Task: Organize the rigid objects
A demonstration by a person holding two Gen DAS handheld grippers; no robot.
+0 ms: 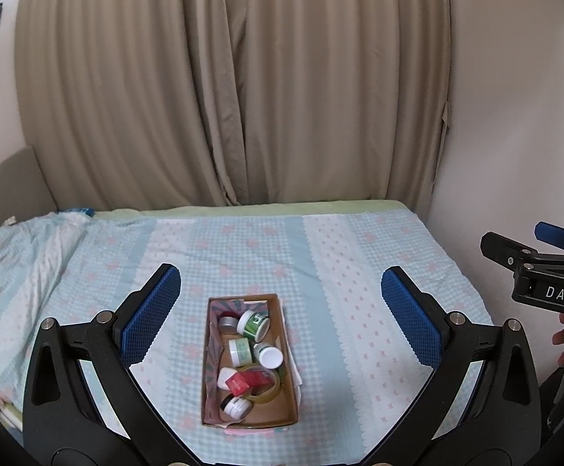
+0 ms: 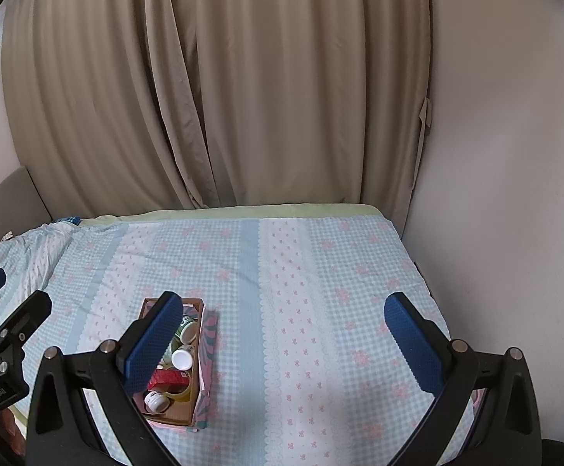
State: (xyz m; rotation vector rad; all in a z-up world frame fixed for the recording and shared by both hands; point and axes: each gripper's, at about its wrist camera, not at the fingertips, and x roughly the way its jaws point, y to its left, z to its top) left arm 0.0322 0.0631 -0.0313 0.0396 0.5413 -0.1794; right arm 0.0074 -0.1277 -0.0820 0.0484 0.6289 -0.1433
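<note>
1. Nearest us, our left tool (image 1: 281,312) hangs with its blue-padded fingers spread wide and nothing between them; our right tool (image 2: 283,334) is likewise released and empty.
2. Below the left tool, on the blue-checked bed cover (image 1: 359,272), sits the open brown cardboard box (image 1: 250,417) holding the task's things: a white-lidded green jar (image 1: 254,324), a small silver tin (image 1: 227,323), a red carton (image 1: 239,382), a roll of clear tape (image 1: 268,388), among other small pots.
3. In the right wrist view the box (image 2: 173,415) lies to the left, partly hidden by that tool's left finger.
4. Risks, as we judge them: the pots lie crowded and tilted, so closing on one may nudge its neighbours or let a round lid slip; the soft bed may let the light box tip or slide.
5. Far off hang beige curtains (image 1: 243,77).
</note>
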